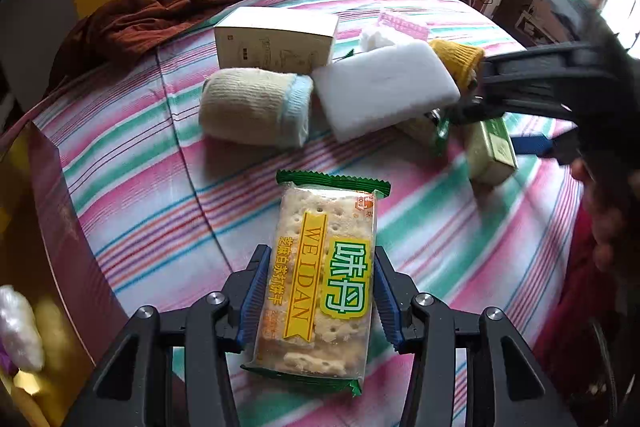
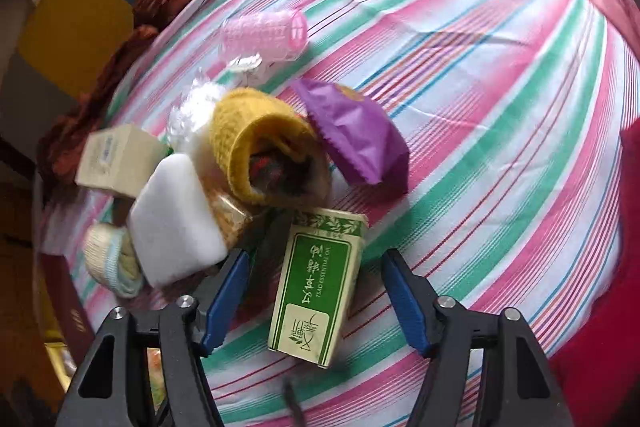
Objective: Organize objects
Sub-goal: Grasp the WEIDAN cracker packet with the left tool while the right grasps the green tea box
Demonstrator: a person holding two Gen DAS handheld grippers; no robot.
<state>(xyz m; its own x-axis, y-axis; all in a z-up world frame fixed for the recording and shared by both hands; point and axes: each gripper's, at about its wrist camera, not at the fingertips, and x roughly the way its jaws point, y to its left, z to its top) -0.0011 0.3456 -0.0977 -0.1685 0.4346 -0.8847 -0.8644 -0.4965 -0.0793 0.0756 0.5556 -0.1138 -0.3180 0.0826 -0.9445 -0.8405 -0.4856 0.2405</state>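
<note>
Blue-padded left gripper (image 1: 320, 301) clamps cracker packet (image 1: 320, 291); right gripper (image 2: 316, 291) straddles green box (image 2: 316, 287), seemingly unclenched.

Glossy plastic cracker wrapper (image 1: 320, 283); matt woven striped cloth (image 1: 140, 167); soft ribbed knit sock (image 1: 256, 109); matt paper green box (image 2: 316, 287).

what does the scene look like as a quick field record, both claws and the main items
surface: striped cloth
left claw: shut on cracker packet
right claw: open, pads either side of green essential oil box, not pressing it
pile: white sponge block, yellow knit sock, cream rolled sock, beige carton
beside pile: purple wrapper, pink hair roller
</note>
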